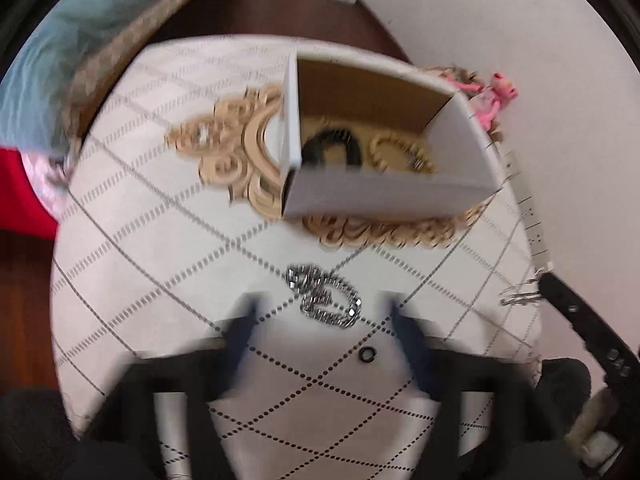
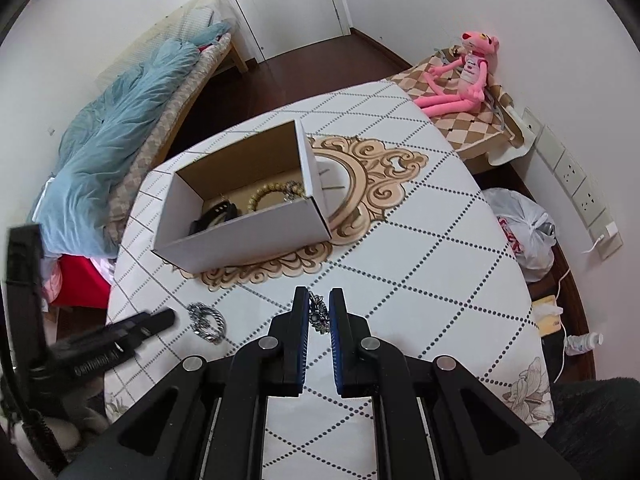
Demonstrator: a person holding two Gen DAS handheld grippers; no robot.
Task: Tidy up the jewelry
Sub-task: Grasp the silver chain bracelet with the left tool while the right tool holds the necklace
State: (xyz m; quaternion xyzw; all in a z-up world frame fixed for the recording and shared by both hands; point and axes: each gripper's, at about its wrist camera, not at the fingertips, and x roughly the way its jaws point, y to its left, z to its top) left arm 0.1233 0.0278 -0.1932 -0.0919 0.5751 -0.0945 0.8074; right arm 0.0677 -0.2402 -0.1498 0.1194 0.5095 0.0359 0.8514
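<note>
Resting on the white tablecloth with dotted grey diamond lines [image 2: 420,240], an open white cardboard box with a brown interior [image 2: 244,232] stands partly over a printed beige ornamental scroll medallion [image 2: 372,184]. Inside the box lie a black band-like piece [image 2: 214,214] and a ring of pale beige beads [image 2: 266,196], side by side on the box floor; a further small metallic item beside the beads is too blurred to identify.

Left gripper [image 1: 320,312]: jaws spread wide, nothing between the pads. A coiled silver curb-link chain [image 1: 326,294] lies flat on the cloth just ahead of and between the fingertips, not touched by either. A small black ring [image 1: 366,354] lies on the cloth nearer the camera, between the two fingers. The left-wrist view is motion-blurred.

Right gripper [image 2: 319,312]: blue-padded jaws drawn close together, pinching a dangling silver metal jewelry piece [image 2: 318,314], which hangs between the pads above the cloth. Its exact type cannot be determined.

In the right-wrist view the silver chain sits near the table's near-left edge, just beside the left gripper's black finger, well apart from the box.

A pink plush toy [image 2: 464,76] sits on a chequered surface beyond the table. A blue quilt [image 2: 120,128] lies on a bed to the left.
</note>
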